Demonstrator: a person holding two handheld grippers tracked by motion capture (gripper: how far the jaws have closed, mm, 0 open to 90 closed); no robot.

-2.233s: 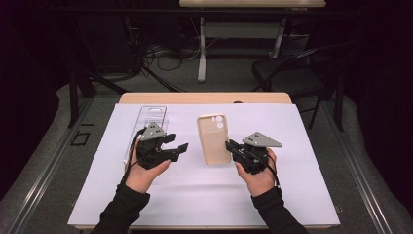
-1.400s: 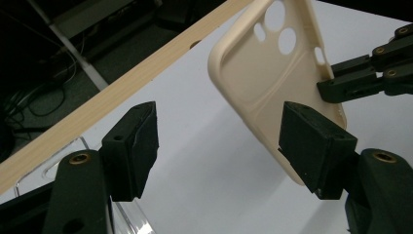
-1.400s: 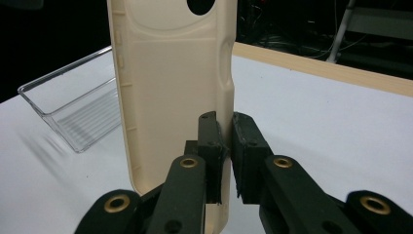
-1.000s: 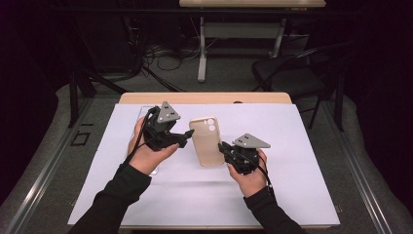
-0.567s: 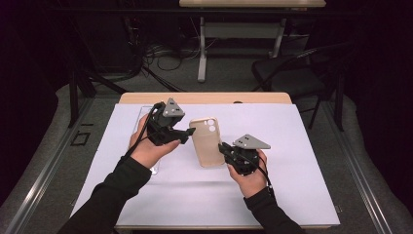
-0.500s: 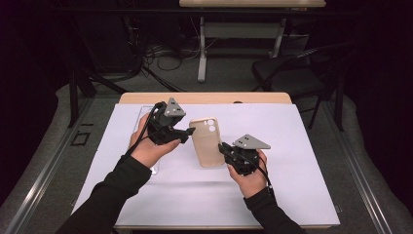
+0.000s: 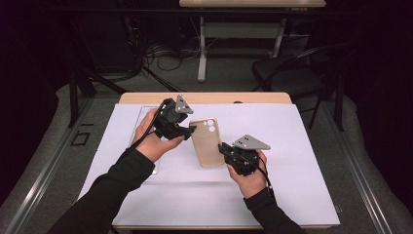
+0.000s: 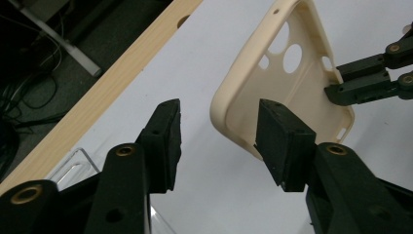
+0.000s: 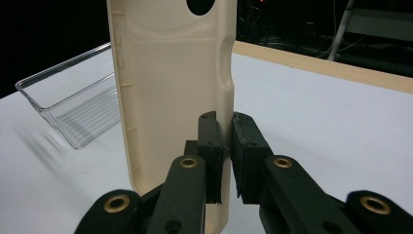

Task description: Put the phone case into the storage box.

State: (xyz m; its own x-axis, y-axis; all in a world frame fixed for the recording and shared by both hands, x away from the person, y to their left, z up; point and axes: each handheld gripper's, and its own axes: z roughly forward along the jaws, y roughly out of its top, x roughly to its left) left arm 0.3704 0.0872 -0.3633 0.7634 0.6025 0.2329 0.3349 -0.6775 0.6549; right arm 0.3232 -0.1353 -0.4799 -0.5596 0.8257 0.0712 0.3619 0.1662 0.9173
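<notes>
A cream phone case (image 7: 208, 142) is held a little above the white sheet, its camera cut-outs at the far end. My right gripper (image 7: 224, 149) is shut on the case's lower right rim; in the right gripper view the jaws (image 9: 226, 141) pinch the case wall (image 9: 170, 78). My left gripper (image 7: 190, 129) is at the case's upper left corner. In the left gripper view its jaws (image 8: 219, 141) have just been closing and stand apart, with the case corner (image 8: 234, 107) between them and only the right pad close to it. The right gripper's fingers (image 8: 363, 85) show beyond.
A clear plastic tray (image 7: 144, 117) lies on the white sheet (image 7: 302, 146) under the left hand, also seen as tray (image 9: 68, 112) and tray corner (image 8: 73, 168). The wooden table edge (image 7: 209, 98) runs along the far side. A chair (image 7: 292, 78) stands beyond.
The left gripper has moved up and right from over the tray to the case's upper left corner. The right gripper has shifted the case slightly left and nearer.
</notes>
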